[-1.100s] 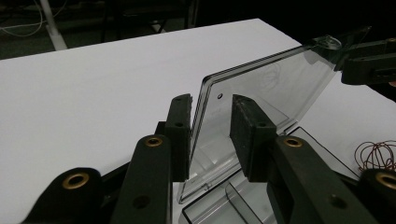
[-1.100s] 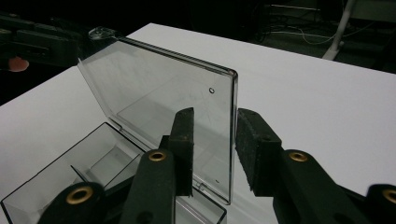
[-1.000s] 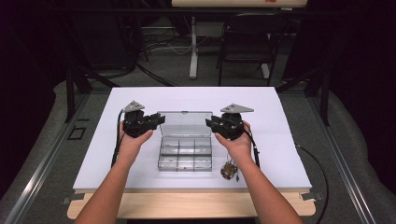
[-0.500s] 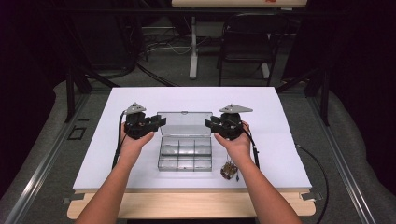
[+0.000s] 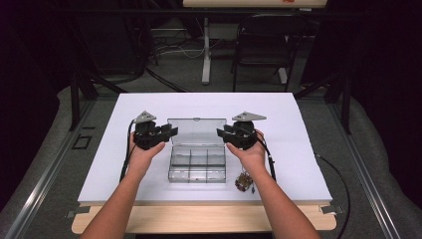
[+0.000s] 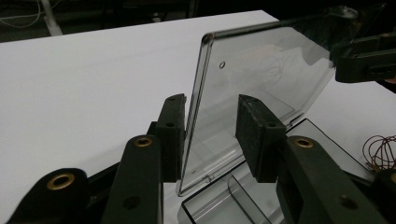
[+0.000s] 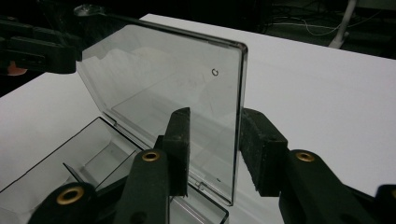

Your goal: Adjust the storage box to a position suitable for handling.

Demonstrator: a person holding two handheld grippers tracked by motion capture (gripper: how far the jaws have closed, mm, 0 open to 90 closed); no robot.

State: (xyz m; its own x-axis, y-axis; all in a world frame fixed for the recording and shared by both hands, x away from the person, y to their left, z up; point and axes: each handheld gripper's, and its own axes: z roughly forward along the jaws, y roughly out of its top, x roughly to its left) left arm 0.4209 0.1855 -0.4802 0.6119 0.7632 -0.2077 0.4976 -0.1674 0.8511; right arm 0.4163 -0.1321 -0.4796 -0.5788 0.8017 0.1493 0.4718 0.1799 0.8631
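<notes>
Clear plastic organizer box (image 5: 197, 160) on the white counter (image 5: 298, 129), its lid (image 5: 197, 132) raised upright between the two tools. Left tool (image 5: 168, 133): jaws have just been opening; the lid's left edge stands between the pads (image 6: 258, 135), with a gap at the right pad. Right tool (image 5: 223, 133): jaws likewise just opening, straddling the lid's right edge without pressing. A tangle of wire (image 5: 244, 182) lies just below the right hand.

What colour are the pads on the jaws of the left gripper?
Black. The pads show best in the left gripper view, either side of the clear lid.
</notes>
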